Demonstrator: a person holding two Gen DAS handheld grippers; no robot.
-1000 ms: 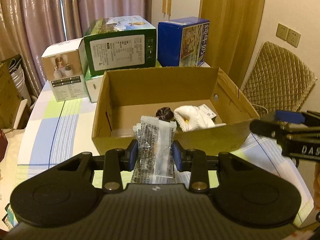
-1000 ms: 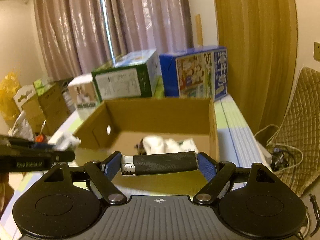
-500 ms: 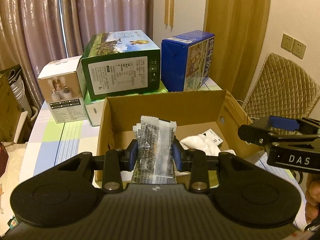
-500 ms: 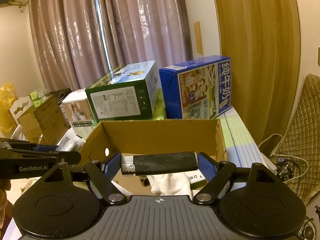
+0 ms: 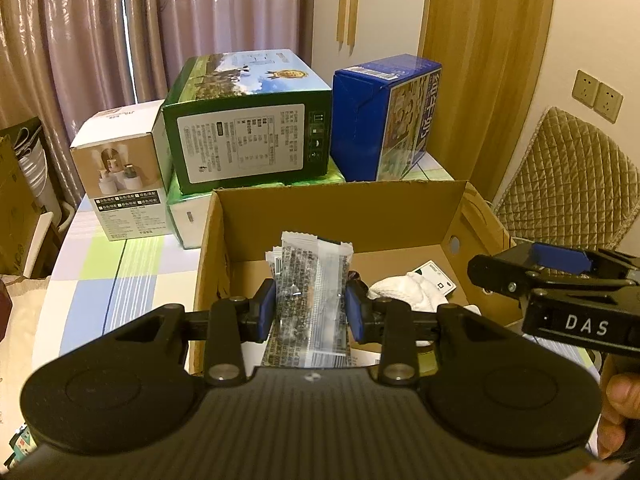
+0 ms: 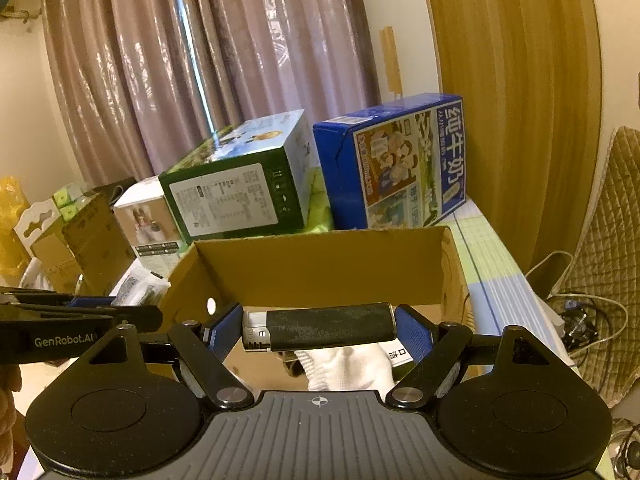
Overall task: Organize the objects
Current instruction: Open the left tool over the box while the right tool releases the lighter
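Nearest the left wrist view, the left gripper point(image 5: 311, 312) is closed on a clear plastic snack packet with dark print point(image 5: 310, 300), pinched across its middle with both ends free. The packet is judged light, limp and slick, so a mid-body pinch suits it, though the film may crumple. In the right wrist view, the right gripper point(image 6: 319, 330) clamps a black cylindrical lighter with a silver cap point(image 6: 318, 330) endwise, lying horizontal between the pads. It looks rigid, smooth and light; such an end-to-end hold could let it roll. Both objects hang over the near edge of the open brown cardboard box point(image 5: 340, 208). Inside lie a white cloth bundle point(image 5: 408, 290) and a small white card point(image 5: 436, 280), leaving bare floor on the box's left. Beyond stand a green printed carton point(image 5: 248, 140) and a blue milk carton point(image 5: 384, 120) on the checked surface point(image 5: 100, 280).
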